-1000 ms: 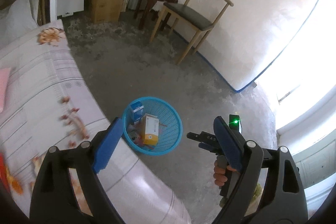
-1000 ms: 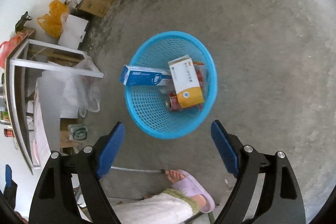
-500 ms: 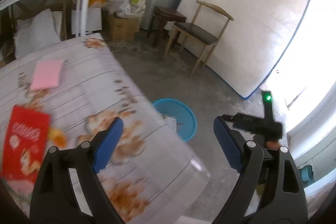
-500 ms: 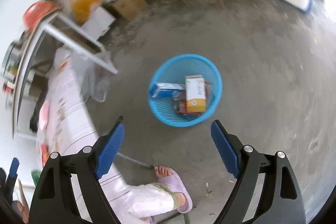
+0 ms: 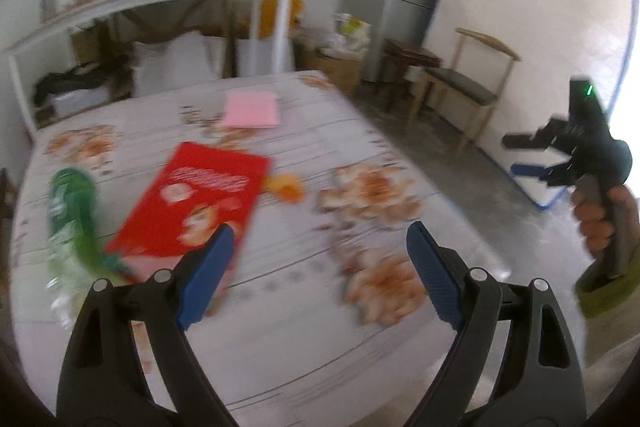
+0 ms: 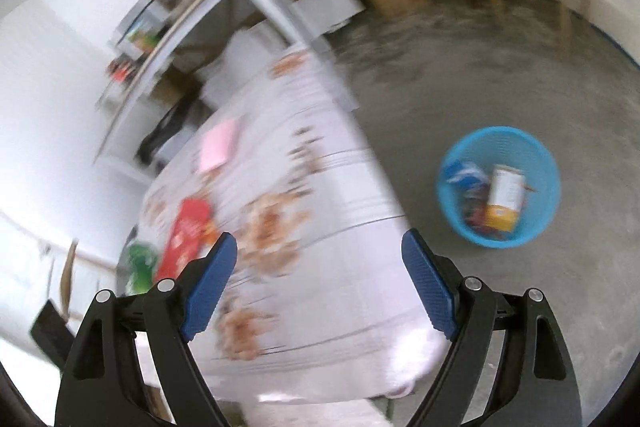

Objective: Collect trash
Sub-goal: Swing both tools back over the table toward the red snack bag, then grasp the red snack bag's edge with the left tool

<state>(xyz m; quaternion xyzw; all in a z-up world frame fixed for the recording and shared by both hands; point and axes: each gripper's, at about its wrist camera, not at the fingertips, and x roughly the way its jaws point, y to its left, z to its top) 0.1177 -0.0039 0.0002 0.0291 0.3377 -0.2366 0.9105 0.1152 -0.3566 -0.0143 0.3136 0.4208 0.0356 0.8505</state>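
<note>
Blur smears the left wrist view, which a second ago looked down at the blue basket on the floor and now faces across the desk (image 5: 288, 311) with its flowered cloth. The left tongs (image 5: 316, 271) stand spread, nothing between the pads. On the cloth lie a red packet (image 5: 192, 203), a green bottle (image 5: 70, 211) at its left, a pink sheet (image 5: 251, 110) farther back and an orange scrap (image 5: 286, 187). White print on the red packet is too blurred to read. At the right edge a hand (image 5: 596, 223) holds the right tongs (image 5: 532, 155), also spread.

The right wrist view, earlier straight over the basket, has risen and rolled. The blue basket (image 6: 538, 163) now sits on the concrete floor at the right, apart from the desk, holding a white-and-orange box (image 6: 505, 197) and a blue box (image 6: 460, 173); their labels are unreadable.
</note>
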